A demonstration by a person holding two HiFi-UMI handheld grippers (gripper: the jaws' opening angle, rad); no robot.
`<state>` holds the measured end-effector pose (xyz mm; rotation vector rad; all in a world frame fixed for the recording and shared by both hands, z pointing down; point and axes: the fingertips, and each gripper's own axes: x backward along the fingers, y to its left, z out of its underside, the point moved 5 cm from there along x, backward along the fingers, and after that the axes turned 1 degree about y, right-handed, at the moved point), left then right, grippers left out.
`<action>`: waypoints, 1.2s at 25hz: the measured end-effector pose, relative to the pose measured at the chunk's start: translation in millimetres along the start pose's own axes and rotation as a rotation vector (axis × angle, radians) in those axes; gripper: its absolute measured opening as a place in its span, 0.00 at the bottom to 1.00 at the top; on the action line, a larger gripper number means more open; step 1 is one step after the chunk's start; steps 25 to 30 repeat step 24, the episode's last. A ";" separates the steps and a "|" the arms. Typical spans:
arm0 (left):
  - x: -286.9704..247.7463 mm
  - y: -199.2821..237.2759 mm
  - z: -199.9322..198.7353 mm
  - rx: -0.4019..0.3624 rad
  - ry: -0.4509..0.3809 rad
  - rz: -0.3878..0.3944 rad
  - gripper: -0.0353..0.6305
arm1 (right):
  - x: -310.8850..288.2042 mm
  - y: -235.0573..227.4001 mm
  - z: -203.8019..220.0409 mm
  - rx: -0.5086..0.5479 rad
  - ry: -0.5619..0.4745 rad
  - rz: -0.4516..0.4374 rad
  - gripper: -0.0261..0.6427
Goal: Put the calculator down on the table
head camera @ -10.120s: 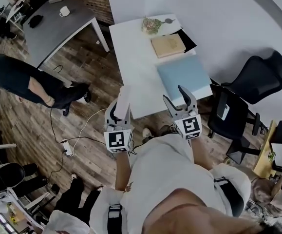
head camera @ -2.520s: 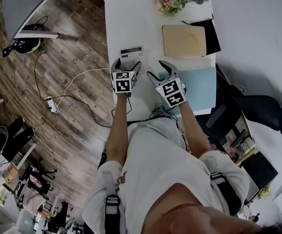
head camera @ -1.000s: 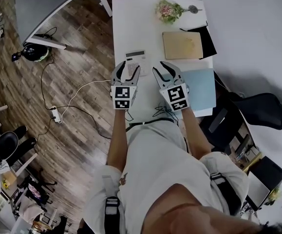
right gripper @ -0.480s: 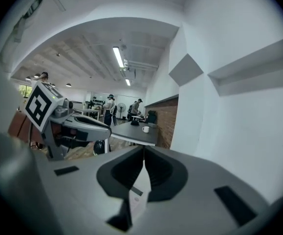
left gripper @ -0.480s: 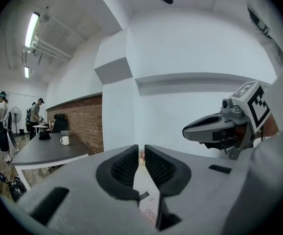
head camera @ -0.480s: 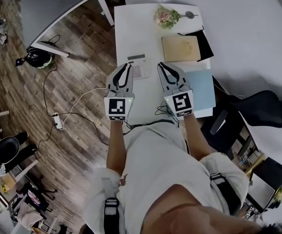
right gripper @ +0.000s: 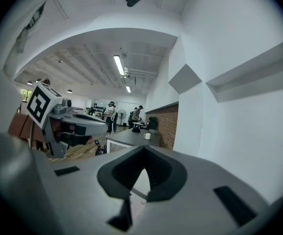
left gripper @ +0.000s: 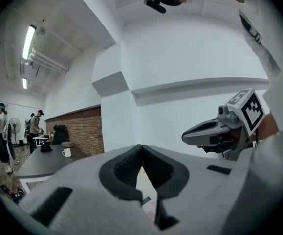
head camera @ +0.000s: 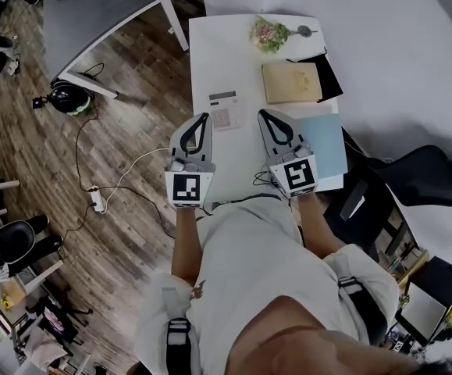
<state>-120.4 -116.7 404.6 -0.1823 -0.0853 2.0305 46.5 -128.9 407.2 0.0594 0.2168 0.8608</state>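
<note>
1. Change of state
- The left gripper and the right gripper are both fully closed. Each gripper view shows the pads meeting with nothing between them. One second earlier both stood with jaws apart, low beside the calculator.
- Both grippers have since risen and drawn back toward the person. They now sit on the near side of the calculator, one at each near corner, not touching it.
- The calculator lies flat, face up, on the white table, near its left edge. Ten seconds earlier the left gripper carried it, short of the table.

2. Meaning for the task
- The calculator is released and at rest on the table. Judgement: the placing step is complete and nothing remains but to clear the grippers.

3. Containers, near to far
- No container shows near the calculator. To its right and nearer the person lies a blue sheet.
- Right of the calculator and slightly beyond it lies a tan book, flat and closed.
- Beyond the calculator, at the far table end, lie flowers. Whether a vase holds them cannot be told.
- Well beyond and left of the calculator, a mug stands on the grey table. Its contents are not visible.
</note>
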 end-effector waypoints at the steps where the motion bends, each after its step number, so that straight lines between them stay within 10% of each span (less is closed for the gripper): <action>1: 1.5 -0.7 -0.5 0.007 0.004 -0.002 0.05 | 1.5 0.0 0.8 -0.005 0.000 0.001 0.05; 30: -17.0 7.6 9.0 0.043 0.035 0.001 0.06 | -10.3 -16.5 9.9 -0.008 0.009 0.021 0.05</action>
